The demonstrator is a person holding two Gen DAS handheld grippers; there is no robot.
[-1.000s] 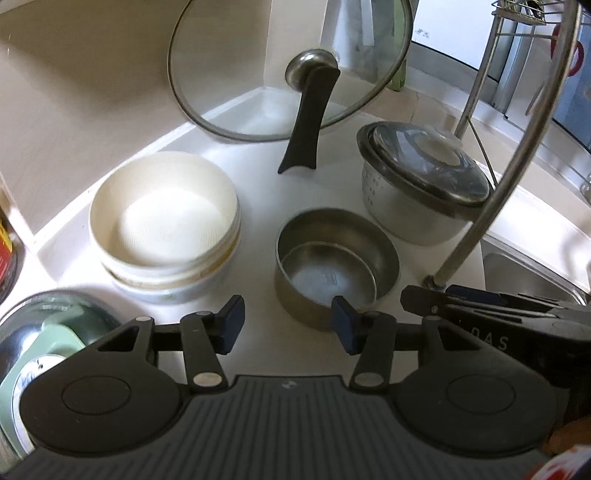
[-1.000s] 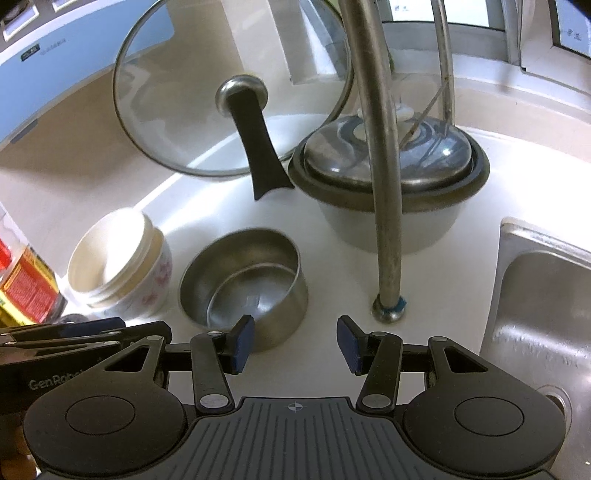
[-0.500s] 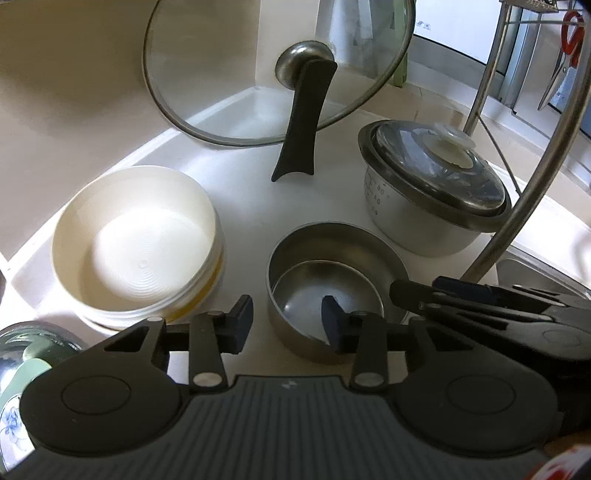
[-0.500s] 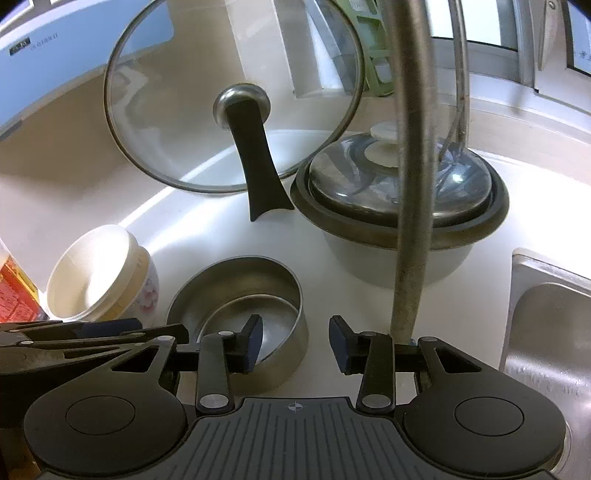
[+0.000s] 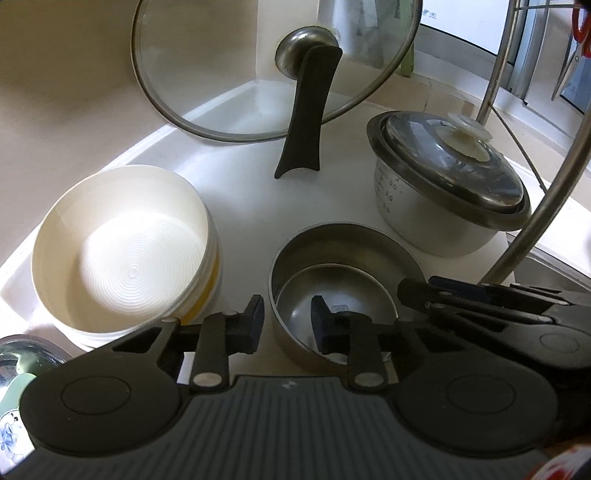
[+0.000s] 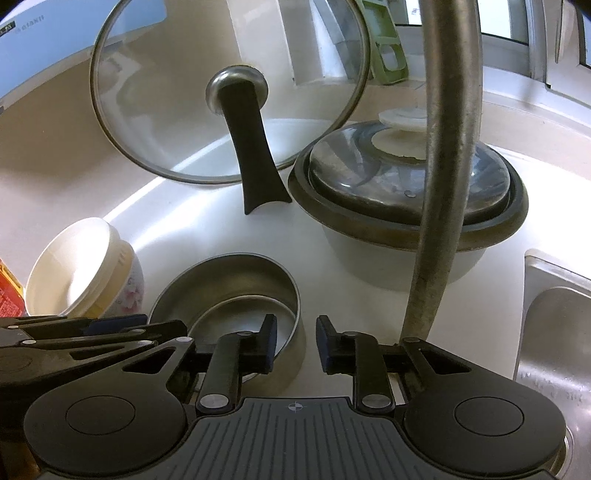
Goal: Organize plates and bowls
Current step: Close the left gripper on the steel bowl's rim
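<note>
Right gripper (image 6: 294, 343) fingers closing astride the steel bowl (image 6: 229, 291) rim.

Illumination is bright and soft, probably daylight from the window (image 6: 509, 22) at one o'clock. Glare whitens the counter (image 6: 207, 206). Fisheye distortion bends edges. The white bowl (image 6: 74, 269) appears slightly blurred.

White counter (image 5: 251, 206), steel bowl (image 5: 343, 240), white bowl (image 5: 122, 243), pot (image 5: 443, 206)

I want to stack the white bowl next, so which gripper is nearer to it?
Left. The left gripper straddles the steel bowl's rim on the side facing the white bowl; the right gripper straddles the far rim, jaws on both closing.
</note>
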